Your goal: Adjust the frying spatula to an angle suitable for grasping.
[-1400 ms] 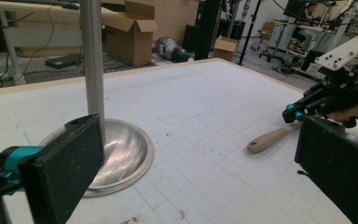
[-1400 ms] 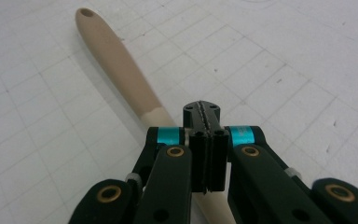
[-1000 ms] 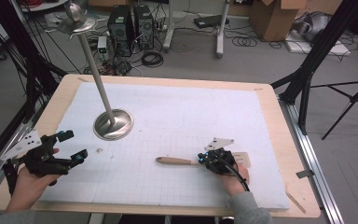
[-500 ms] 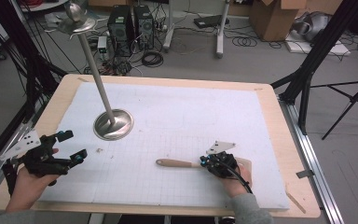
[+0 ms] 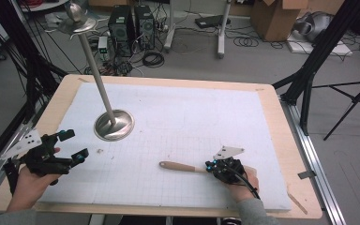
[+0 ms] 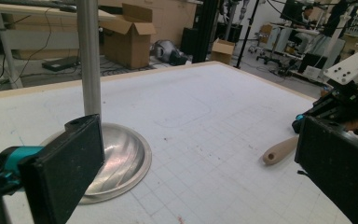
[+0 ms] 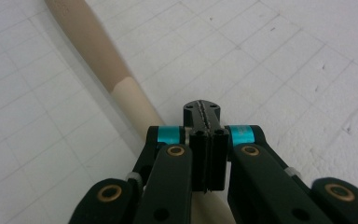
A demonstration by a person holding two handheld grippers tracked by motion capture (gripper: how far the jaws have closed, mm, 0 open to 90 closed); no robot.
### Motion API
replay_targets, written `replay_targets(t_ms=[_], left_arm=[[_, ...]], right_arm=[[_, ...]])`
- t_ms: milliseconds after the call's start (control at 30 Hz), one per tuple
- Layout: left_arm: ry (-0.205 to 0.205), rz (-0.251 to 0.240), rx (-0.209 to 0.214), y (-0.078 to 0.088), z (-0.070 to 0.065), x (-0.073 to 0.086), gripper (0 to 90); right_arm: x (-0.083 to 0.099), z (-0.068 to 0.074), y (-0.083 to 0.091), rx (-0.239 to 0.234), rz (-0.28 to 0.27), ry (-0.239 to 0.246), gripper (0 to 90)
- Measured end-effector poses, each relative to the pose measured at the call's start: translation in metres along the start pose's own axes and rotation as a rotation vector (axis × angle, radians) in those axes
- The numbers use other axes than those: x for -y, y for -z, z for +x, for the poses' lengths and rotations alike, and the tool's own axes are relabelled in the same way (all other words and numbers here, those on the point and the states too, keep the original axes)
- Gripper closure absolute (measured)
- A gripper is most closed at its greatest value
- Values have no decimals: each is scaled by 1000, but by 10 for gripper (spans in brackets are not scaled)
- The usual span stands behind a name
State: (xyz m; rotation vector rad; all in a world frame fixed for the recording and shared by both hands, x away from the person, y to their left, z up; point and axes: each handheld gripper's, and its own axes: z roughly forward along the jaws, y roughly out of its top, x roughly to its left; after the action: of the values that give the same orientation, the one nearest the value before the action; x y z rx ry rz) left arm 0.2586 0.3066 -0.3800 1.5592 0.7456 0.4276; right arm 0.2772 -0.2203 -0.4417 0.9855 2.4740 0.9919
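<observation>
Right gripper (image 7: 204,122) jaws are pressed together empty over the wooden handle (image 5: 180,166), so they'd need spreading first, then closing squarely across it. Left gripper (image 5: 72,144) is held spread wide near the metal stand (image 5: 114,125)

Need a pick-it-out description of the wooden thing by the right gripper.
Start at the white gridded mat on the table. Near its front edge, right of centre, a wooden handle lies flat, its rounded end pointing left, its other end under the right gripper. It is the sole wooden item; the metal stand is upright, on a round base.
</observation>
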Motion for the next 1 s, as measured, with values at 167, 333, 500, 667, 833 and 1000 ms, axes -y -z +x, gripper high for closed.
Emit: replay_targets(t_ms=[167,333,500,667,833,1000], left_arm=[[-1,3,9,-5,1,-1,19],[-1,4,16,-9,1,-1,19],[-4,12,20,-12,0,-1,19],[-3,17,20,-12,1,0,19],[-4,22,17,-11,0,1,19],[-1,13,3,-4,0,1,19]], right_arm=[[4,1,4,1,3,-7,900],[9,3,10,3,11,-12,900],[9,1,12,-5,8,-17,900],[-4,8,17,-88,-113,22,900],[-18,27,8,-183,-142,107,900],[-27,41,-10,-221,-127,143,900]])
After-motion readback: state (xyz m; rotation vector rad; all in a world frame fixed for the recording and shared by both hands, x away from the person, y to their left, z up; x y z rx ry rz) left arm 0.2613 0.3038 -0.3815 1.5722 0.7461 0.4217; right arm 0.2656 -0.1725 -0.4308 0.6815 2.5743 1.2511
